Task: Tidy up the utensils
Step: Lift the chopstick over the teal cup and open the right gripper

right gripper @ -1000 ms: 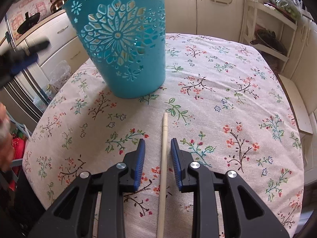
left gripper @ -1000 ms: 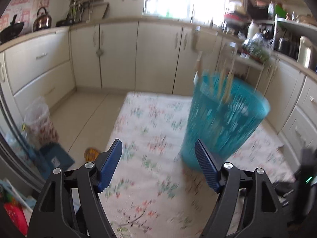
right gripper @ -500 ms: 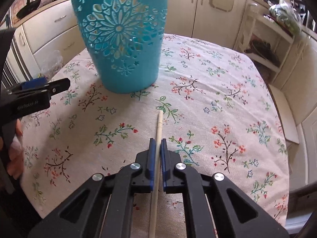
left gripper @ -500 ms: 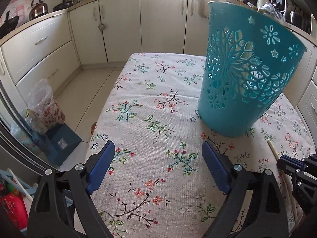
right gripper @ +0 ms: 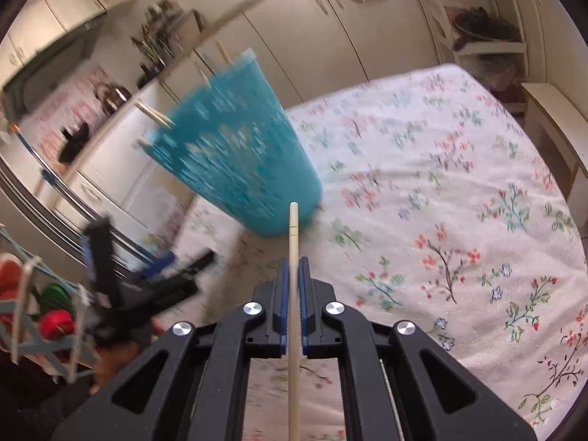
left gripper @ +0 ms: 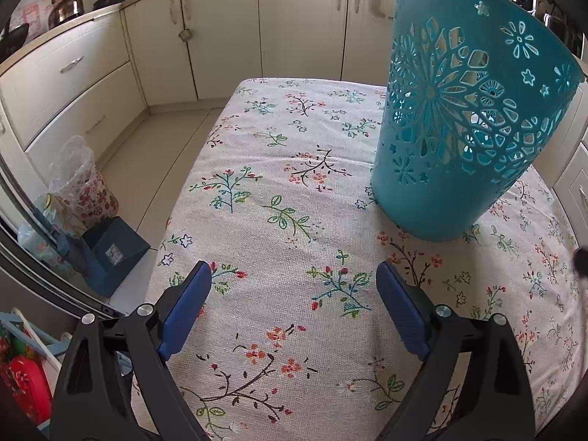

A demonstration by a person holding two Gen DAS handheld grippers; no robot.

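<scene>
A teal cut-out plastic basket [left gripper: 466,125] stands on the flowered tablecloth [left gripper: 294,220]. In the right wrist view the basket [right gripper: 235,154] is blurred, with several wooden sticks poking out of its rim. My right gripper [right gripper: 293,262] is shut on a wooden chopstick [right gripper: 293,235], lifted off the cloth and pointing toward the basket's base. My left gripper [left gripper: 294,275] hangs open over bare cloth, left of and in front of the basket, nothing between its blue pads [left gripper: 183,312]. The left gripper [right gripper: 154,279] shows blurred at the left of the right wrist view.
Cream kitchen cabinets [left gripper: 220,36] line the far wall, a kettle [left gripper: 66,5] on the counter. A plastic bag [left gripper: 81,187] and a blue dustpan [left gripper: 114,253] sit on the floor left of the table. A shelf unit [right gripper: 477,25] stands beyond the table's far right.
The right gripper closed on the chopstick lying on the cloth and lifted it, swinging toward the basket. The left gripper opened wider and dropped lower over the cloth.
</scene>
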